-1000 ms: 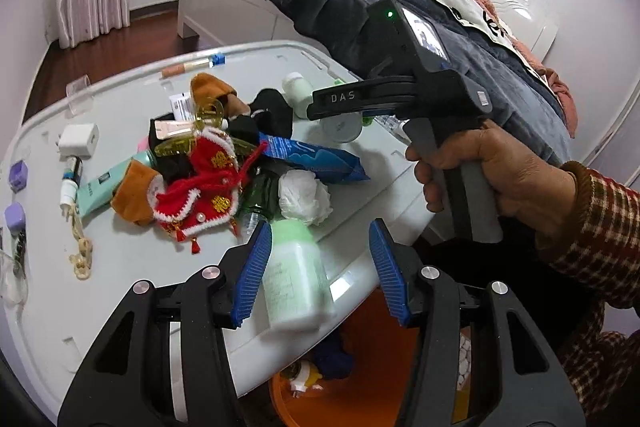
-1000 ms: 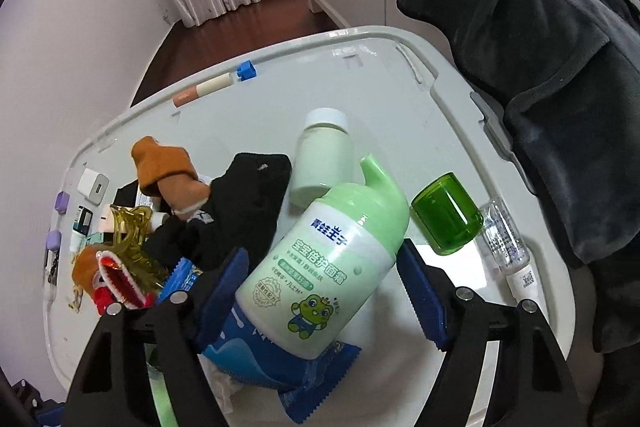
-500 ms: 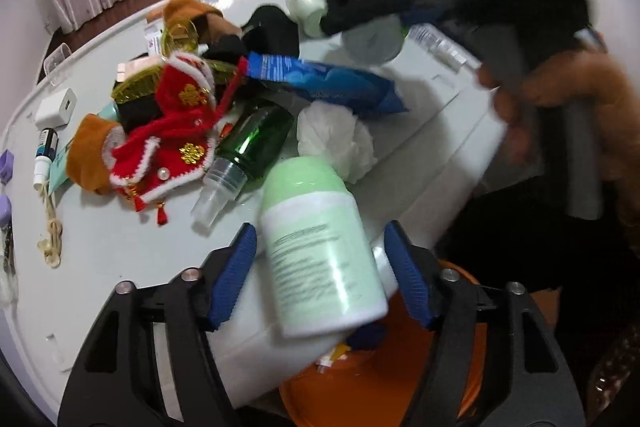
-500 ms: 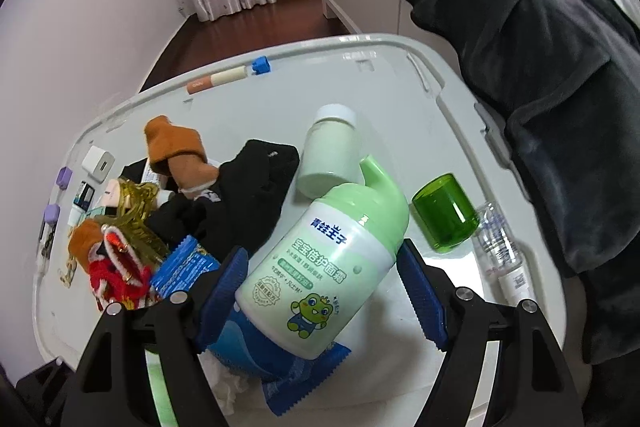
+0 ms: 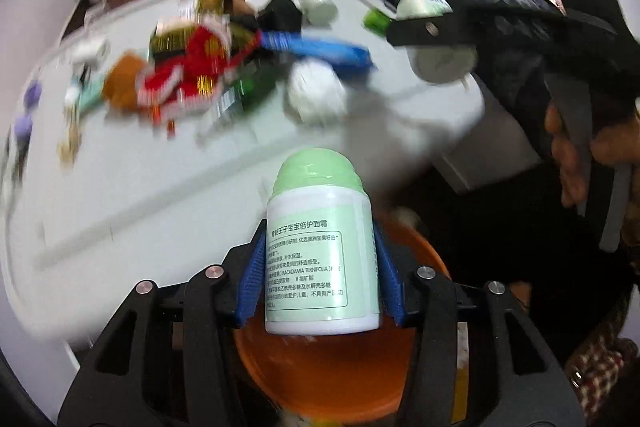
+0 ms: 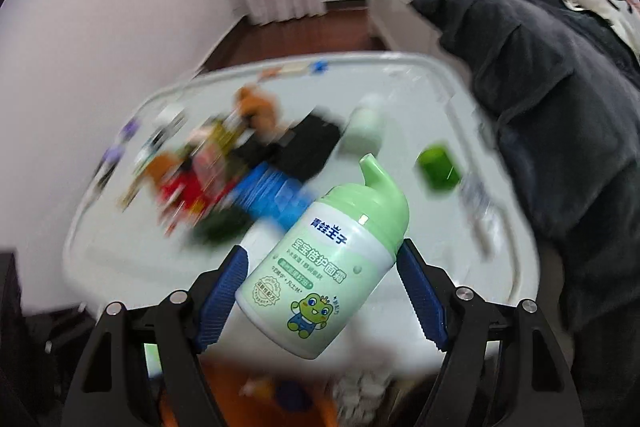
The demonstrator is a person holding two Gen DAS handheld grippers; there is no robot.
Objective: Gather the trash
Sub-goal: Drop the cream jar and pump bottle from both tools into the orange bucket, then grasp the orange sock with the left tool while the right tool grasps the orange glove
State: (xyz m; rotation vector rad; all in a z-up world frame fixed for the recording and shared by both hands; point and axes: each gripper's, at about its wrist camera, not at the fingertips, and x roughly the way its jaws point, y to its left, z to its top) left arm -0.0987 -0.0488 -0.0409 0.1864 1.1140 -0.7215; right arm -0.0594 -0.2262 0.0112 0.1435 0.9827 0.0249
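Note:
My left gripper (image 5: 320, 275) is shut on a white jar with a green cap (image 5: 322, 255), held upright above an orange bin (image 5: 340, 371) beside the white table (image 5: 140, 187). My right gripper (image 6: 324, 291) is shut on a green frog-label bottle (image 6: 320, 267), held tilted over the table's near edge; the orange bin (image 6: 224, 387) shows below it. The right gripper and its bottle (image 5: 424, 5) also show at the upper right of the left wrist view.
The table holds a blurred pile: a red ornament (image 5: 184, 79), a blue wrapper (image 5: 320, 49), a white tissue ball (image 5: 316, 91), a dark green bottle (image 5: 252, 91), a green cap (image 6: 438, 167), a pale jar (image 6: 366, 123). A bed with dark clothes (image 6: 540, 87) stands right.
My left gripper closed on the jar and carried it off the table edge over the bin. My right gripper lifted the frog bottle and pulled back toward the near edge.

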